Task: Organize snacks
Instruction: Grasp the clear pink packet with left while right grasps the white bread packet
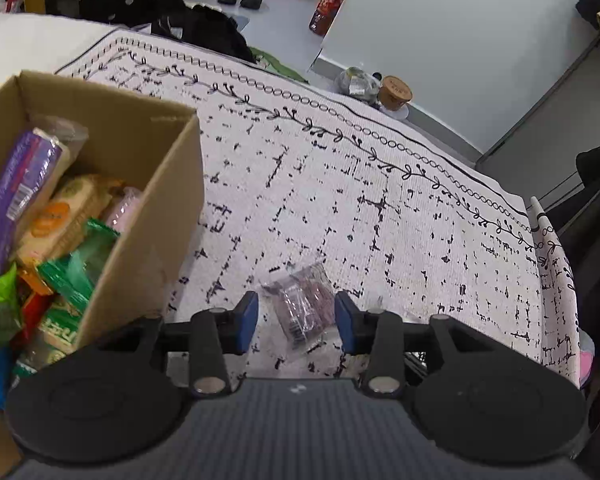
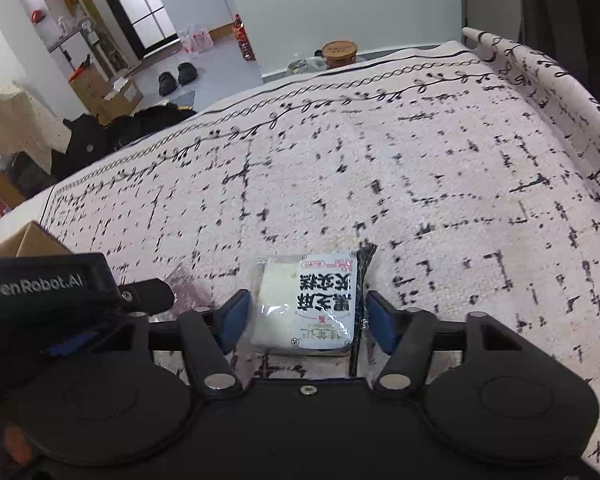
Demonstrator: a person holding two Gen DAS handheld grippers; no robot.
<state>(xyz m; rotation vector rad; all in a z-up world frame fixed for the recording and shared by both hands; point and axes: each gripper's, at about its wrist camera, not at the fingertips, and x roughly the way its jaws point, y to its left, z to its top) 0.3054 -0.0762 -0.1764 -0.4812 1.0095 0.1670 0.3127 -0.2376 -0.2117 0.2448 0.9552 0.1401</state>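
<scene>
Snack packet [image 2: 326,304] beside hand-held gripper [image 2: 36,286] reading "GenRobot.AI".

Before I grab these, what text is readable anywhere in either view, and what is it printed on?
"GenRobot.AI": on the black body of the left tool, right wrist view.
Large black Chinese characters, upside down: on the white snack packet between the right tool's pads; not reliably readable.
Print on the purplish clear snack packet, cardboard box snacks, brown-lidded jar: too blurred.
</scene>
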